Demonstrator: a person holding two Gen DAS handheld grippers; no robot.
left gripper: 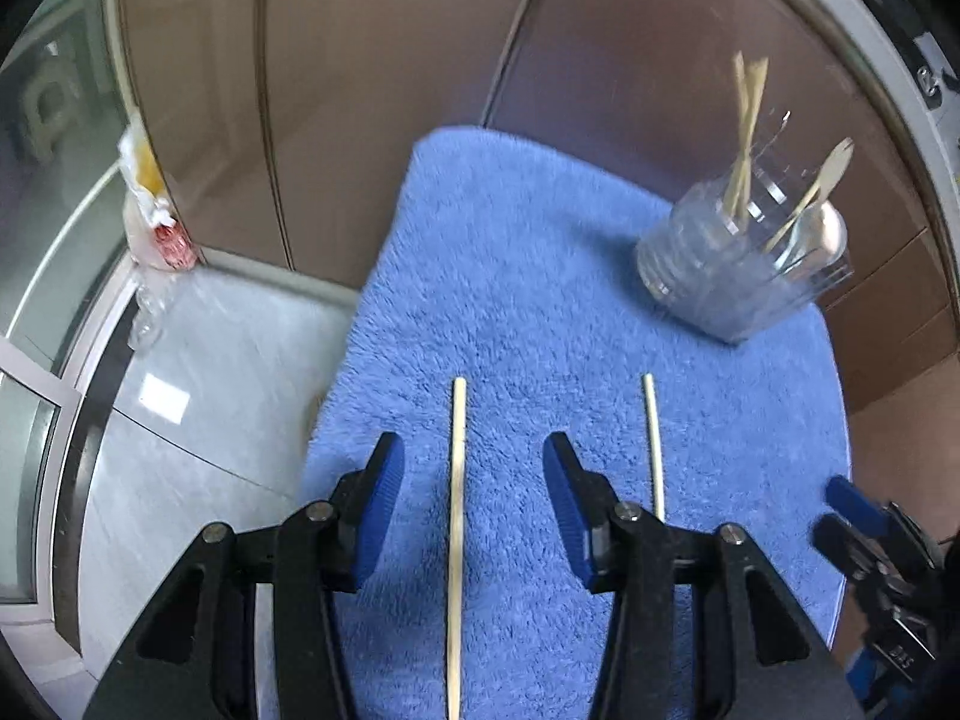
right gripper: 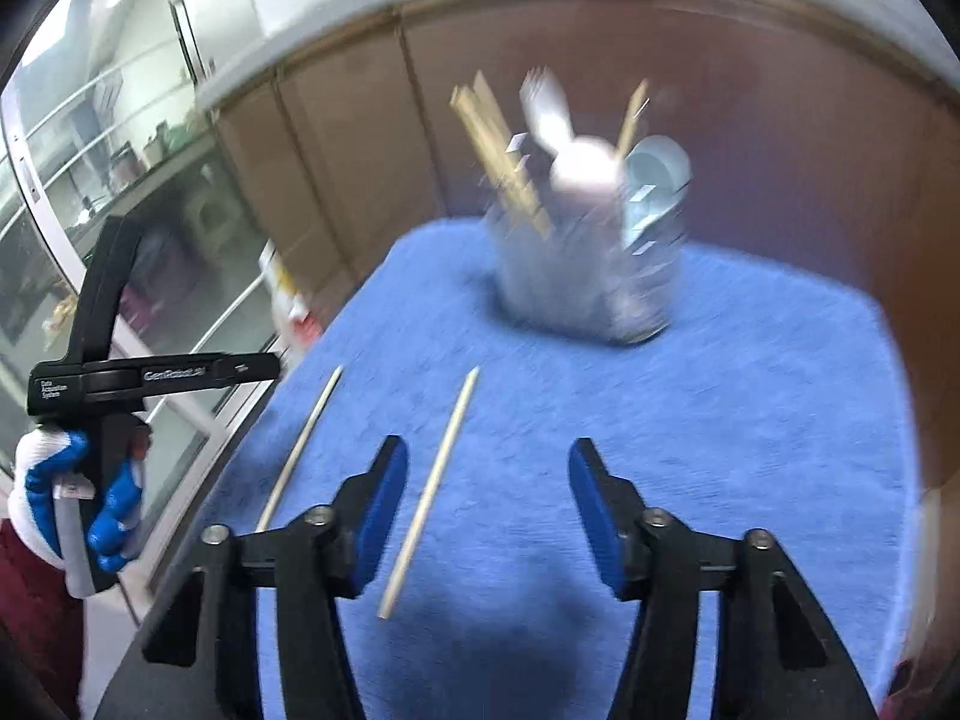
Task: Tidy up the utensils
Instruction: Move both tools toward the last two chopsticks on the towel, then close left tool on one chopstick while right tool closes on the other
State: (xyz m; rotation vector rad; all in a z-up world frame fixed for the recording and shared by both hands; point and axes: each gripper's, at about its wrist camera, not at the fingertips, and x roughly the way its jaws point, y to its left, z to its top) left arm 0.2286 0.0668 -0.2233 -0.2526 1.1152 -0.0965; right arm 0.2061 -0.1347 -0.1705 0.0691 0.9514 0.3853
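Lettering first: the left gripper's black body, seen from the right wrist view, carries "GenRobot.ai" in white along its arm and a small block reading "Data Acquisition System" near the back end, though that second bit is tiny and I'm only half sure of it. Some white characters sit on the right gripper's body in the left wrist view, too small and tilted to read.

Both tools are spread apart with nothing between the pads. The left gripper hangs over the blue fuzzy towel with one chopstick lying in the gap between its blue pads, not touched by either. A second chopstick lies just to the right of the right-hand pad, parallel to the first, its near end hidden behind the gripper. The right gripper has that second chopstick beside its left pad, more outside the gap than in it.

A clear holder stands at the far right of the towel with chopsticks, a wooden fork and what looks like a spoon upright in it. In the right wrist view it's badly smeared, so the contents are mostly guesswork there. A gloved hand, white and blue, grips the left tool's handle. A crumpled bag sits off the towel by the wall, its print unreadable.
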